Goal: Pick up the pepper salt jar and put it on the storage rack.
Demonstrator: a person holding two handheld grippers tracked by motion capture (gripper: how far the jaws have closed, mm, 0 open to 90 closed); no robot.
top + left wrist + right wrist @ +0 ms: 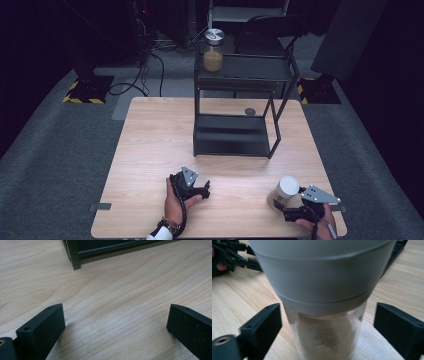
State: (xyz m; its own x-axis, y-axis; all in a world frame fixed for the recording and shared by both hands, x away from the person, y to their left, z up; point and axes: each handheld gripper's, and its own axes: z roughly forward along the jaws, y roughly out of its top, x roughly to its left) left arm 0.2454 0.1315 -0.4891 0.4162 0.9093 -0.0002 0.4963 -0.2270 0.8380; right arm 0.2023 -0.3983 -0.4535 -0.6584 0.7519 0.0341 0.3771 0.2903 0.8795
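Wooden table [150, 150] on grey carpet; left gripper [115, 327] open, empty; right gripper [327, 330] open around jar [324, 290]

Pale wood worktop [150, 150] set on grey carpet. Black two-tier rack [240, 107] standing at the far middle, lower shelf bare. Up on its top shelf, left corner, a glass jar [213, 50] with a silver lid and tan contents. Near edge, left hand [175, 197] holding the left gripper [192, 187] low over the wood. Right gripper [300, 207] at the near right corner, just beside a grey-capped jar [284, 192] standing upright.
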